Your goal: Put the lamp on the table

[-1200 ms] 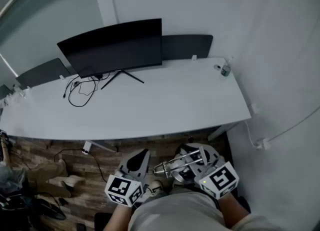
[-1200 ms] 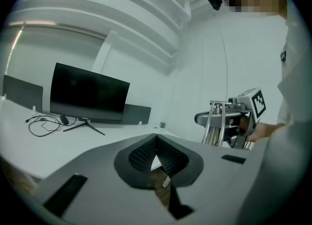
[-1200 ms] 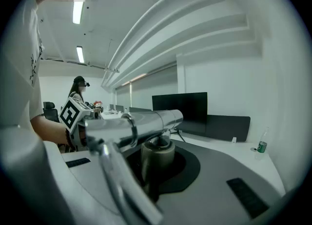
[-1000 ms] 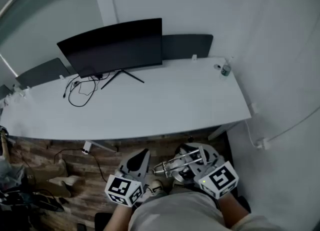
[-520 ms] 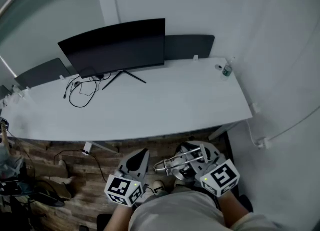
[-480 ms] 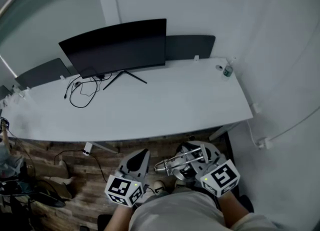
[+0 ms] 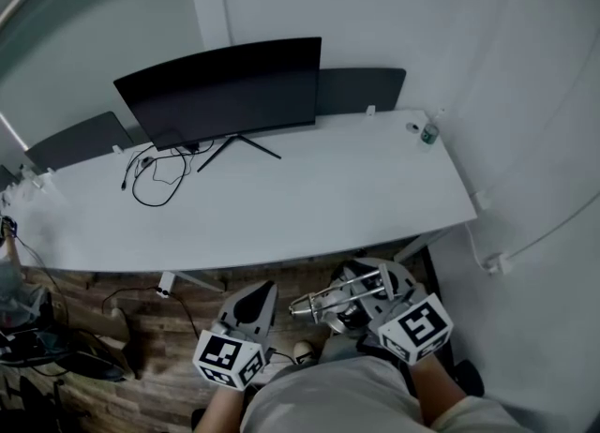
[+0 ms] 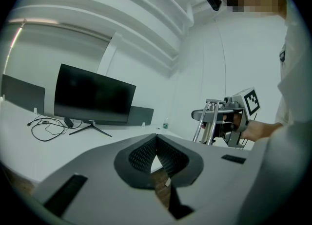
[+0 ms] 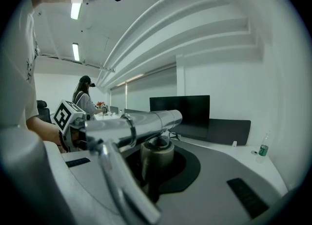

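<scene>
The right gripper (image 7: 370, 292) grips the one metal lamp (image 7: 321, 303) by its stem, near of the single white table (image 7: 309, 201) and not on it. To its left, the left gripper (image 7: 251, 307) is clenched on nothing. One monitor (image 7: 220, 89) and one bottle (image 7: 428, 131) stand at the table's far side.

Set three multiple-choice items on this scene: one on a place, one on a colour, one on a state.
1. Where on the table does the bottle stand?
A. at its far right corner
B. at its near left corner
C. in its middle

2. What colour is the table top?
A. black
B. white
C. wood brown

3. What state is the lamp in?
A. standing on the table
B. held in the right gripper
C. lying on the table

Answers:
1 A: the bottle stands alone at the far right corner.
2 B: the top is plain white.
3 B: the right gripper is shut on the lamp, short of the table.
</scene>
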A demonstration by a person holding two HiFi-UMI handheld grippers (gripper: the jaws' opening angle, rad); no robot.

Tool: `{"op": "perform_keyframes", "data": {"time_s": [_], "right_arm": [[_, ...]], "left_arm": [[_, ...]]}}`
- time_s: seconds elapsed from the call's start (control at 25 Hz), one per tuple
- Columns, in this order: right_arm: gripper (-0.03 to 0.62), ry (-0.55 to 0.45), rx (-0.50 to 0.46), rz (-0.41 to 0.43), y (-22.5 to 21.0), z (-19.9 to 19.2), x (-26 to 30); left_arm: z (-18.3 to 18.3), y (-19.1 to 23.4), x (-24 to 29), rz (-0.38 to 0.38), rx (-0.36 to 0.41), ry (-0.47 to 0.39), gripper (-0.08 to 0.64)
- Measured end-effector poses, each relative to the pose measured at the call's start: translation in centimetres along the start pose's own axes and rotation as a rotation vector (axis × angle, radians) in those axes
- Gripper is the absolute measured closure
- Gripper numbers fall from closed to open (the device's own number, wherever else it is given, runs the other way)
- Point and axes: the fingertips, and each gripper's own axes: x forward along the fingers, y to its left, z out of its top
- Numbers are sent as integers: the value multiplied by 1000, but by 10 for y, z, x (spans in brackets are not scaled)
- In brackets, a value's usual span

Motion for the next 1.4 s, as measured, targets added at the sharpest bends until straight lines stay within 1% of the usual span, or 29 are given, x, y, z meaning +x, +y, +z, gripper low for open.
{"op": "perform_keyframes", "data": {"time_s": [0.24, 0.44, 0.6, 0.88, 1.24, 1.4], "right_arm": [[551, 3, -6, 9, -3, 2, 12], [551, 19, 1, 13, -14, -3, 24], [551, 18, -4, 22, -30, 0, 39], [551, 10, -14, 30, -68, 2, 63], [551, 15, -18, 31, -132, 7, 101], [551, 17, -20, 41, -159, 11, 116]], "left_arm": [[2, 9, 4, -3, -1, -3, 557], [4, 20, 14, 11, -4, 4, 557], [8, 29, 31, 12, -3, -1, 557], [16, 44, 73, 27, -5, 4, 557], [36, 67, 142, 37, -4, -6, 557], [45, 74, 169, 31, -36, -32, 557]]}}
